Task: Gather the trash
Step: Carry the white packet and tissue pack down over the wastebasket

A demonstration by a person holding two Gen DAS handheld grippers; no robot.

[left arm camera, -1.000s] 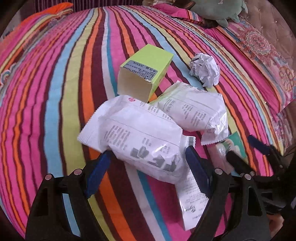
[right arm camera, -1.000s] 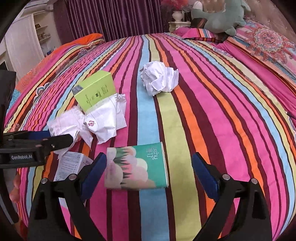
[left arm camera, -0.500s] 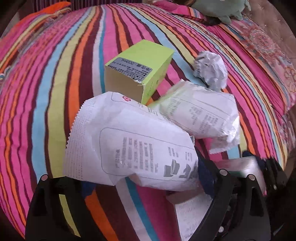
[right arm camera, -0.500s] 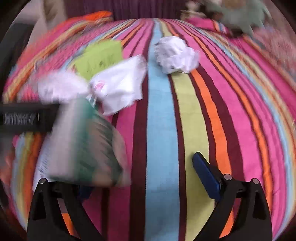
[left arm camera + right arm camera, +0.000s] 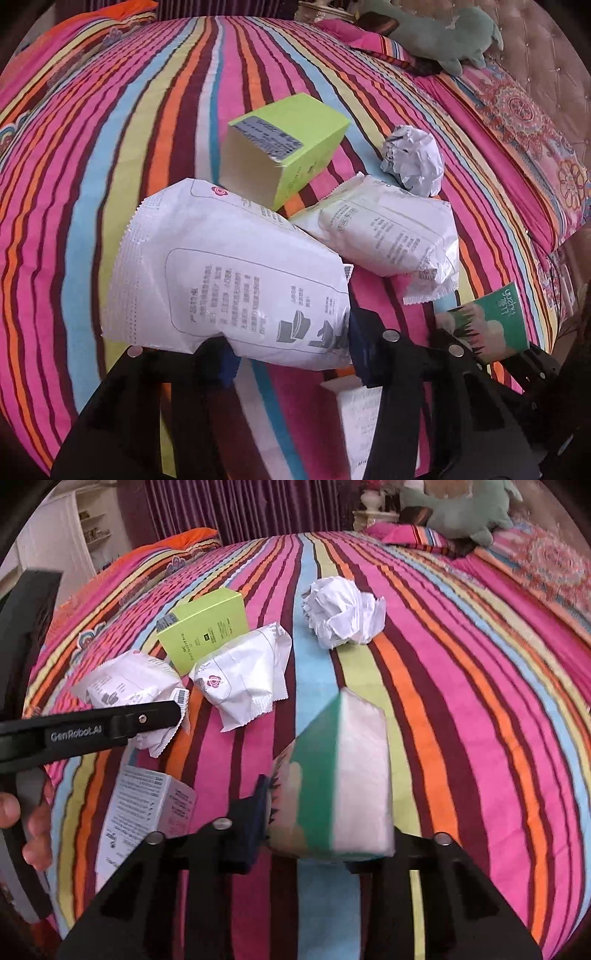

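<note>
While the striped bedspread (image 5: 110,184) lies soft and bumpy under everything, both tongs are squeezing trash.

The left tongs (image 5: 291,354) have clamped their blue pads on a white packet (image 5: 229,269). It is crinkly and puffy, with zigzag ends and grey print. It sticks out of the pads toward 11 o'clock.

The right tongs (image 5: 325,830) have pinched a tissue pack (image 5: 336,779). It is soft, blocky, green and white, a bit blurry, and stands up between the pads toward 12 o'clock.

More trash lies on the bed. From the left view, a second packet (image 5: 391,236) sits just beside the first at 2 o'clock. A green box (image 5: 284,147) of smooth card with sharp corners sits at 12 o'clock, behind the packets. A paper ball (image 5: 413,158), all creased, lies at 1 o'clock, touching the second packet. A flat white box (image 5: 144,812) lies near the right tongs at 9 o'clock.
</note>
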